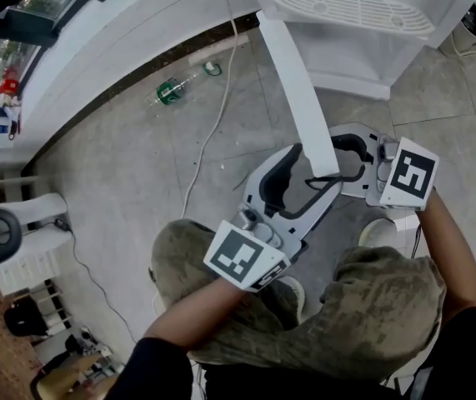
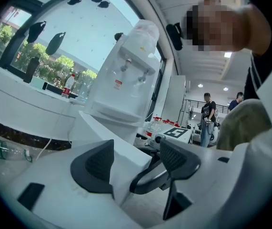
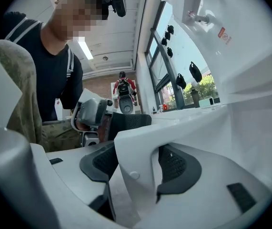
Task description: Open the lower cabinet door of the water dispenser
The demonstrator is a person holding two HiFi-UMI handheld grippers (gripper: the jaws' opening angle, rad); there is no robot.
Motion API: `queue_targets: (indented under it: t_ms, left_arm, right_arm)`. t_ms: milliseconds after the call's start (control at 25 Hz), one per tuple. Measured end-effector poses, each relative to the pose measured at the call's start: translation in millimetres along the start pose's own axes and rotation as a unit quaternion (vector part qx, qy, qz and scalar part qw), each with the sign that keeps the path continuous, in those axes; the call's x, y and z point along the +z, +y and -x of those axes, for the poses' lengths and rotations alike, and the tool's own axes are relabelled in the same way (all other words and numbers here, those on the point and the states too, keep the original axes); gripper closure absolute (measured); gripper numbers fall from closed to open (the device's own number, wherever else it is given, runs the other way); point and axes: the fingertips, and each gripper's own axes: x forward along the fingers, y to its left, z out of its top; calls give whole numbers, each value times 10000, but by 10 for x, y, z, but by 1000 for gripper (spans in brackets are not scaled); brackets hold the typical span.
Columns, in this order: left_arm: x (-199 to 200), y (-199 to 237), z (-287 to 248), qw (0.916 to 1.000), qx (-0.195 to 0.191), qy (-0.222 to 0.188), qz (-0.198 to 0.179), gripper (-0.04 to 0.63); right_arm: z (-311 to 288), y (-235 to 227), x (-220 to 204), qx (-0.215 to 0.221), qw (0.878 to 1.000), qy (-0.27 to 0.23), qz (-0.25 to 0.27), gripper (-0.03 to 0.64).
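The left claw (image 2: 136,160) gapes astride the flat, smooth white door (image 2: 116,141); the right claw (image 3: 140,163) clamps its edge.

Grey tiled floor (image 1: 121,182), green bottle (image 1: 171,90) lying at eleven o'clock by the wall, white cable (image 1: 212,132) trailing beside it, water dispenser (image 1: 363,48) standing at one o'clock.

- Daylight from the windows (image 2: 78,37) at the far left lights everything brightly and evenly.
- Shadows on the floor (image 1: 121,165) are soft.
- The white lower cabinet door (image 1: 300,98) looks nearly washed out.
- Both gripper views bend strongly, with dark corners.
- Far people look blurred.
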Motion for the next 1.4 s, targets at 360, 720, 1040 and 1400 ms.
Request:
queue_targets:
  t_ms: [360,720,1040,1400]
  left_arm:
    - [-19,233,210,9958,916,-29,-58,316]
    - [-142,426,350,9878,1546,207,23,316]
    - [-148,538,425,9835,1792,217,-137,348]
    - [-77,833,712,9713,2377,32,-6,400]
  right_arm:
    - [-311,57,39,463,9987,-113,166,375]
    - [-520,66,43,552,9981,-248,145,360]
    - [-593,75,40,585,9980,-203,144,359]
    - [-570,2,-115,552,9985,-1,50,360]
